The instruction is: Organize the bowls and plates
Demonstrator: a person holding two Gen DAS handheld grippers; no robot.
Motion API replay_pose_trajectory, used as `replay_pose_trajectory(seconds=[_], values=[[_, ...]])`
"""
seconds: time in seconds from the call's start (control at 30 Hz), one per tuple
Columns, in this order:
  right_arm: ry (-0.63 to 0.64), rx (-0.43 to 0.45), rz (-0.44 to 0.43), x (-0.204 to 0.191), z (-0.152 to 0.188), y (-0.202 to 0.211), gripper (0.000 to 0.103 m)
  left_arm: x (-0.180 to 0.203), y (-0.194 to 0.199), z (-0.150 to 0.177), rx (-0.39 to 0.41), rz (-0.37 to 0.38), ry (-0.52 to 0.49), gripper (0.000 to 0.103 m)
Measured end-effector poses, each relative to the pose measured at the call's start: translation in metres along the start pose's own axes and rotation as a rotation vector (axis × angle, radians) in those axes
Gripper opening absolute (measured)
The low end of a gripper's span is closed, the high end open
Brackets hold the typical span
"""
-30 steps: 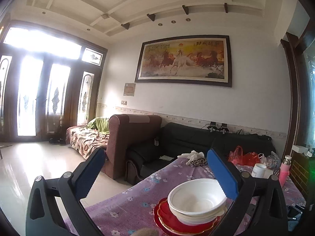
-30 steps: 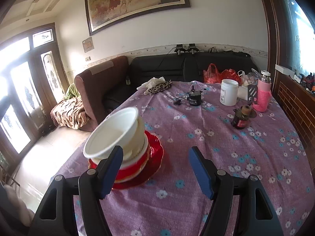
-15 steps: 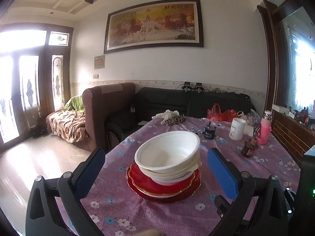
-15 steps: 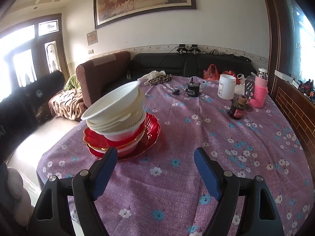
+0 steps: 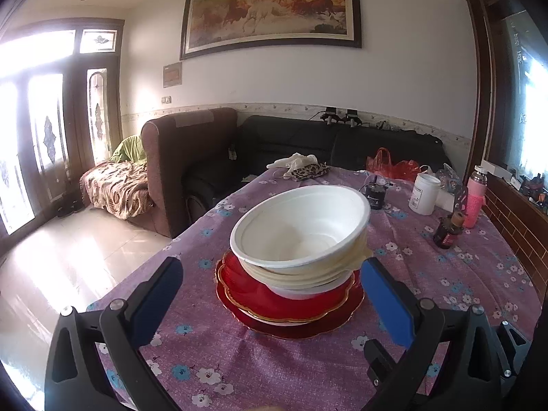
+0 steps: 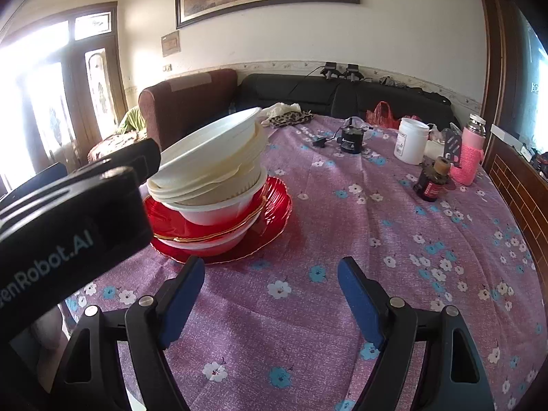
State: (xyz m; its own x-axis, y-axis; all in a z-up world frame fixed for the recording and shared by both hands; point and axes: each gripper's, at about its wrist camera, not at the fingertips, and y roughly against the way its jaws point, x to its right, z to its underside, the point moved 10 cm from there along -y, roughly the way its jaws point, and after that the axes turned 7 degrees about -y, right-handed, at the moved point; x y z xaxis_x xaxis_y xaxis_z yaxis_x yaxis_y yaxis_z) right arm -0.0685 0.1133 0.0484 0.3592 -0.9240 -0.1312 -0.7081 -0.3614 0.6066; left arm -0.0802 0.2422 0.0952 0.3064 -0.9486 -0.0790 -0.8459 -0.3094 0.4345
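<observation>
Showing left gripper (image 6: 68,212) body beside bowls (image 6: 212,164): right view only

Bowls (image 5: 301,236) sit nested on the plates (image 5: 291,304), near the tablecloth's (image 5: 281,370) left edge. Far right stand a jar (image 5: 424,194), bottle (image 5: 448,231) and flask (image 5: 476,195). A cloth bundle (image 5: 301,168) lies at the far edge, sofa (image 5: 335,147) behind.

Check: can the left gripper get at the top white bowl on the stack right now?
Probably yes. The left gripper is open and empty, aimed straight at the top white bowl on the red plates, and nothing lies between.
</observation>
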Motion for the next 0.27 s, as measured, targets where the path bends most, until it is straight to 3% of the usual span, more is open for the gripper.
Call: replay_pose_trajectory(seconds=[0.27], values=[[0.017, -0.021, -0.001, -0.007, -0.002, -0.011, 0.084, -0.010, -0.014, 0.007, -0.050, -0.021, 0.021, 0.103]])
